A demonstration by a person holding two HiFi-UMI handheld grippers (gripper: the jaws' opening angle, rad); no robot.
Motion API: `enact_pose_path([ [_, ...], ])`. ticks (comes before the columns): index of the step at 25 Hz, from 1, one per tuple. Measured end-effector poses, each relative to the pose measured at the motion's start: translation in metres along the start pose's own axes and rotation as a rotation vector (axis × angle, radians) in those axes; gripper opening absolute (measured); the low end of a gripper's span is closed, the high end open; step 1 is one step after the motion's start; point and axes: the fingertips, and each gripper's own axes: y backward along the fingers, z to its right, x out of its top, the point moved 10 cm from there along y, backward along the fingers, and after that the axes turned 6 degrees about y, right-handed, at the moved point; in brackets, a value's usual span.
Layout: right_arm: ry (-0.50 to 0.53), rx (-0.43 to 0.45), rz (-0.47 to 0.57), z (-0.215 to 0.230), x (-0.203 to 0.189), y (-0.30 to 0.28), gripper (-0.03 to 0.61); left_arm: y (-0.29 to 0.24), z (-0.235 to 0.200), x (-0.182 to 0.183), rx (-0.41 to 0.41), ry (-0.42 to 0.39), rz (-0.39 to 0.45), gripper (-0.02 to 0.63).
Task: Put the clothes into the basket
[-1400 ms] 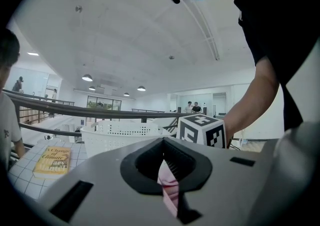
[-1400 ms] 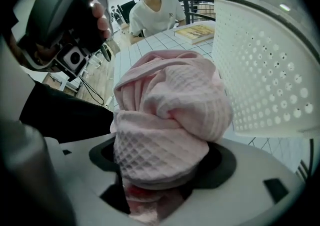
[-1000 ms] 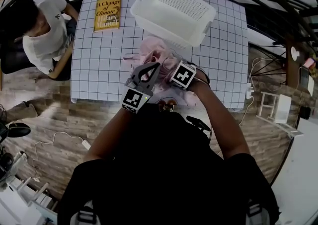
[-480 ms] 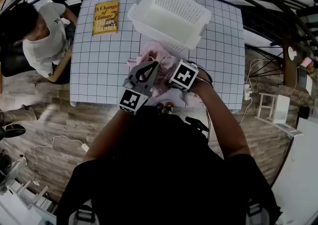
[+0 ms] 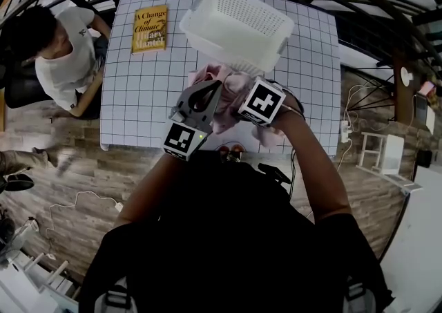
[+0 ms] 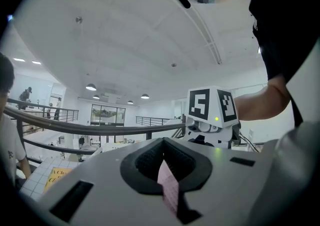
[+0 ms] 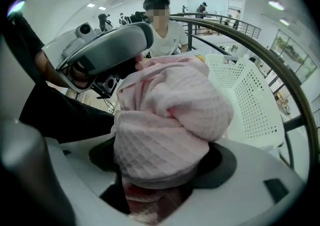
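Watching from the side here, and the two-handed hold makes sense to me: the pink waffle-knit garment is floppy and bulky, so a single grab would leave half of it dangling. The right tongs point steeply down and stand wide, clamped around a fat wad of the fabric, so they look nearly open but aren't empty. The left tongs sit level and are closed right down on just a thin fold of pink, I'd guess to keep a loose end gathered. The garment hangs between them over the gridded surface, just in front of the near wall of the white perforated basket, not in it yet. The basket looks empty. The next bit probably means carrying it over that rim. The yellow book and the seated person are well out of the way.
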Motion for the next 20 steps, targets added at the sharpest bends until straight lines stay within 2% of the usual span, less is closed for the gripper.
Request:
enact_pose_path([
  [10, -0.021, -0.032, 0.008, 0.012, 0.015, 0.047, 0.39, -0.008, -0.007, 0.033, -0.023, -0.033, 0.022, 0.003],
  [20, -0.031, -0.066, 0.029, 0.033, 0.035, 0.08, 0.39, -0.024, -0.032, 0.066, -0.032, -0.043, 0.04, 0.003],
])
